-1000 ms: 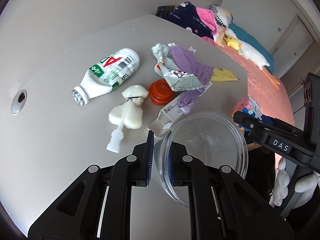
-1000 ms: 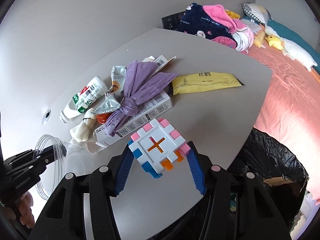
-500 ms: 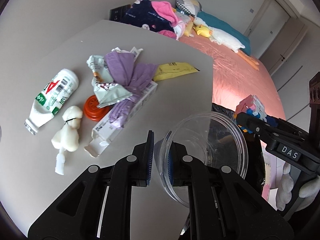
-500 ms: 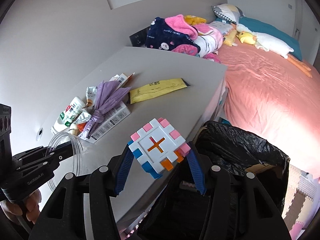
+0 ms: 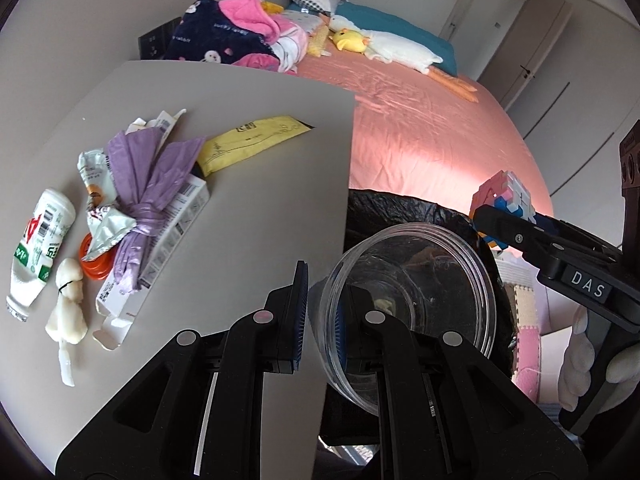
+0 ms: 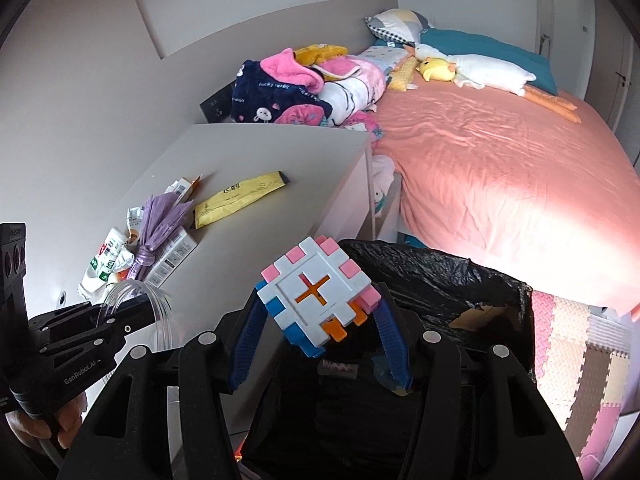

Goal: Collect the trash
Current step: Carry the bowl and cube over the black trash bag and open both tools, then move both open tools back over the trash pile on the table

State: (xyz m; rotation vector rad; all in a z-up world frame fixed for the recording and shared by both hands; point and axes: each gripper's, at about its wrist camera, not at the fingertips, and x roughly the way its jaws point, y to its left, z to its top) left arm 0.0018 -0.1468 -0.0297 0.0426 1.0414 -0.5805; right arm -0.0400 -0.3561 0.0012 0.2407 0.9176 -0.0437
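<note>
My left gripper [image 5: 320, 308] is shut on the rim of a clear plastic bowl [image 5: 416, 300] and holds it over the black trash bag [image 5: 384, 212] beside the table. My right gripper [image 6: 316, 320] is shut on a pink, white and blue block cube [image 6: 316, 288] and holds it above the same bag [image 6: 440, 280]. The cube also shows in the left wrist view [image 5: 506, 200]. On the grey table [image 5: 256, 208] lie a milk bottle [image 5: 38, 256], a purple bag [image 5: 148, 200], a carton [image 5: 168, 236], a yellow packet [image 5: 248, 144], an orange lid [image 5: 94, 270] and a white knotted glove [image 5: 68, 308].
A pink bed [image 6: 500, 160] with a duck plush [image 6: 472, 68] and piled clothes [image 6: 304, 84] stands beyond the table. Foam floor mats [image 6: 580, 340] lie right of the bag. The table edge [image 5: 346, 184] runs just left of the bag.
Both grippers have moved right, off the table, with the bowl and the cube still held. They now hang over the trash bag. The trash on the table has not moved.
</note>
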